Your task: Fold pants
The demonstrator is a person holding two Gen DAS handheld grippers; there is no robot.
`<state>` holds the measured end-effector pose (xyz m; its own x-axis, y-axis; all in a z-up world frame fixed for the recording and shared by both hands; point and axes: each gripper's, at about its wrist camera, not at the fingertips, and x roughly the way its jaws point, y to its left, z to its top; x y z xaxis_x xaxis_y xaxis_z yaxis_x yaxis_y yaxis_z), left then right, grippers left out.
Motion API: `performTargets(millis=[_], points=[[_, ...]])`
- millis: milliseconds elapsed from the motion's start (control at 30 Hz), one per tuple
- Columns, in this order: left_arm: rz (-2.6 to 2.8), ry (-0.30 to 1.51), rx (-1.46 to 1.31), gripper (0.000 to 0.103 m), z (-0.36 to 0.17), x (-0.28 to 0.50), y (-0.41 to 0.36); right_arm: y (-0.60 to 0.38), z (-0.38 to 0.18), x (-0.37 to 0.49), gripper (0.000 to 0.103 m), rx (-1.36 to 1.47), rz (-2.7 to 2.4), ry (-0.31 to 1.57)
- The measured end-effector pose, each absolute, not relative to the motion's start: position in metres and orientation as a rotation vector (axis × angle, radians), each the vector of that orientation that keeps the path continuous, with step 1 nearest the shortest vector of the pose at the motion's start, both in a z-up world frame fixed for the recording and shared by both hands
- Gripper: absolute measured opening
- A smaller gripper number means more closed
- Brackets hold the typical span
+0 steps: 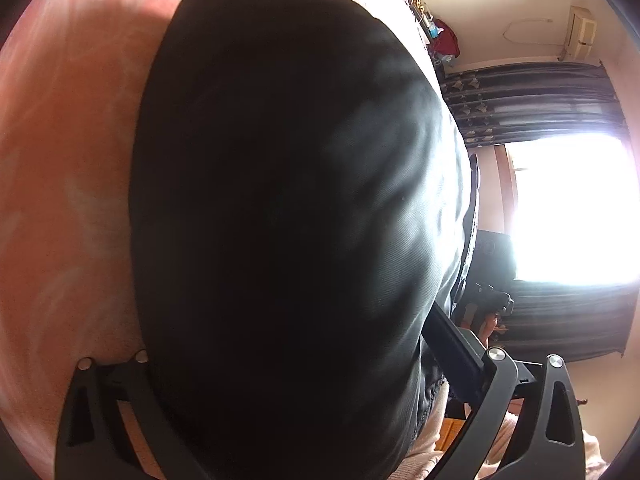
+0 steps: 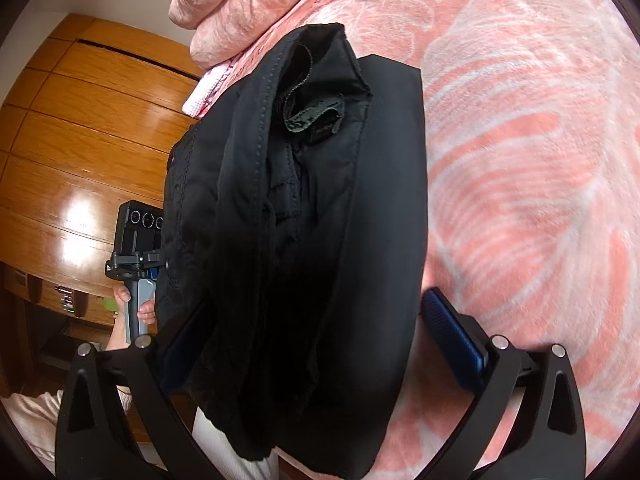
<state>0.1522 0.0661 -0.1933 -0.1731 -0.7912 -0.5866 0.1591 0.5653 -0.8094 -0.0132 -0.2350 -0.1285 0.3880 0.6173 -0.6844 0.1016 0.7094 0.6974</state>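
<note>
With right gripper (image 2: 316,344) spread to full width, blue pad clear of cloth on the right, nothing pinched. Black pants (image 2: 304,208) folded in a stack at frame centre on pink blanket (image 2: 520,160). Left gripper (image 1: 304,364) swamped by fabric (can't tell if clamped). Risk: top layers, esp. loose waistband upper centre, sliding apart on withdrawal, snagged by a finger.

We can read no whole word anywhere; only faint woven capitals, illegible, run along the pink blanket (image 2: 520,140) far beyond the right gripper's fingers (image 2: 452,332), above the black pants (image 2: 320,200).
</note>
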Motion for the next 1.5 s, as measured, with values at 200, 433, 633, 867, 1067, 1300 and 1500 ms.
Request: performTargets(millis=[200, 433, 633, 867, 1067, 1300, 1500], points=[[-0.878, 1.465, -0.589, 0.093, -0.189, 0.143, 0.070, -0.238, -0.115, -0.030, 0.057, 0.746, 0.411, 1.073], [-0.852, 1.361, -0.654, 0.056, -0.175, 0.130, 0.077, -0.237, -0.099, -0.042, 0.043, 0.764, 0.394, 1.012], [-0.871, 1.288, -0.668, 0.040, -0.161, 0.126, 0.085, -0.226, -0.076, -0.048, 0.038, 0.713, 0.382, 0.971], [-0.943, 1.180, -0.719, 0.037, -0.149, 0.125, 0.084, -0.224, -0.050, -0.047, 0.037, 0.670, 0.367, 0.924], [-0.994, 1.105, -0.709, 0.037, -0.124, 0.145, 0.080, -0.239, -0.026, -0.044, 0.037, 0.634, 0.353, 0.871], [-0.969, 1.081, -0.672, 0.037, -0.107, 0.195, 0.054, -0.259, -0.019, 0.012, 0.037, 0.634, 0.345, 0.868], [-0.902, 1.119, -0.645, 0.037, -0.118, 0.228, 0.036, -0.281, -0.041, 0.069, 0.037, 0.670, 0.345, 0.927]])
